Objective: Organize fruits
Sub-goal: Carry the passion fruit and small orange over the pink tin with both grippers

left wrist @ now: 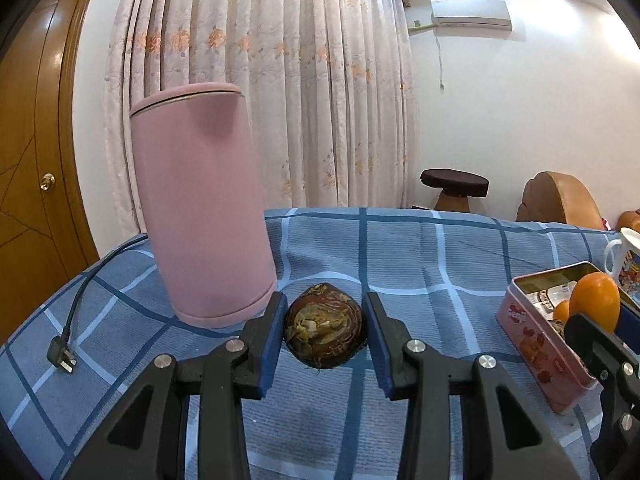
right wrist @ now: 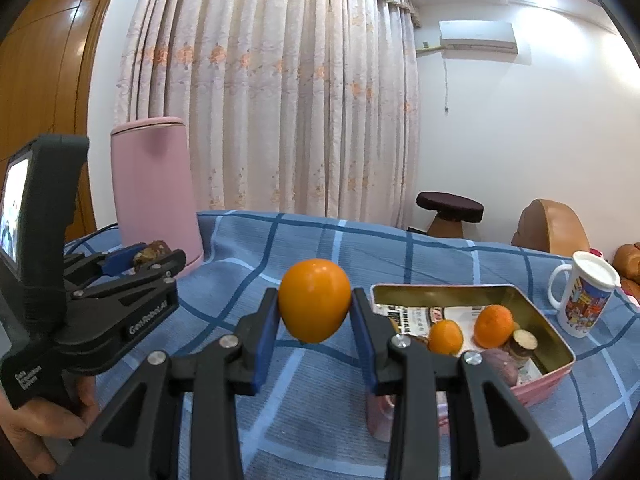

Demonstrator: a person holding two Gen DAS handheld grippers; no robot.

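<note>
**Both grippers at fruit above the checked cloth**

Left wrist view: the left gripper (left wrist: 325, 326) points level, its jaws spread around a brown fruit (left wrist: 325, 328) beside the pink canister (left wrist: 200, 204).

Right wrist view: the right gripper (right wrist: 315, 312) clamps an orange (right wrist: 315, 300), raised left of the pink tin (right wrist: 556, 344).
</note>
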